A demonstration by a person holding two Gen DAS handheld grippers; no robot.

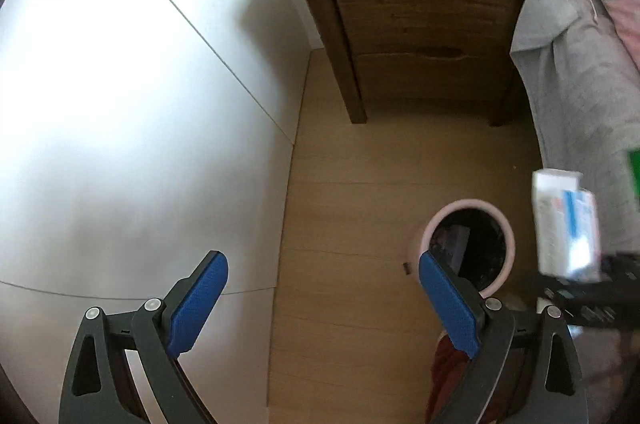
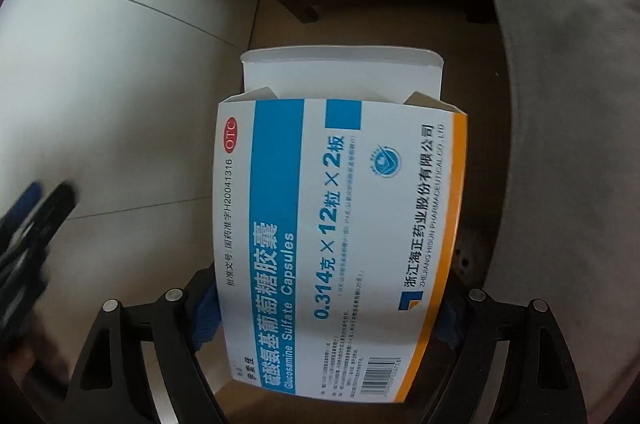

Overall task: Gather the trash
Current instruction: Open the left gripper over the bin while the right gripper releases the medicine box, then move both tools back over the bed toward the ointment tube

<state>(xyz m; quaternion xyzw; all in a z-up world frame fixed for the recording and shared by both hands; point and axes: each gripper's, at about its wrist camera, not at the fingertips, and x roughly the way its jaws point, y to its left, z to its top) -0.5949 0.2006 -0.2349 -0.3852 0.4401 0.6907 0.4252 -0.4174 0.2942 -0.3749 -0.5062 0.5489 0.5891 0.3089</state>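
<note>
The right gripper (image 2: 328, 312) has the medicine box (image 2: 340, 244) pinched across its width, flap open, hanging just beside the pink bin (image 1: 468, 248). It looks light, thin card, likely empty and crushable, so the lower side edges suit best. The left gripper (image 1: 320, 300) gapes wide, holding nothing.

Wooden nightstand (image 1: 416, 36) on wood floor (image 1: 344, 208), white wall (image 1: 132, 84) beside
</note>
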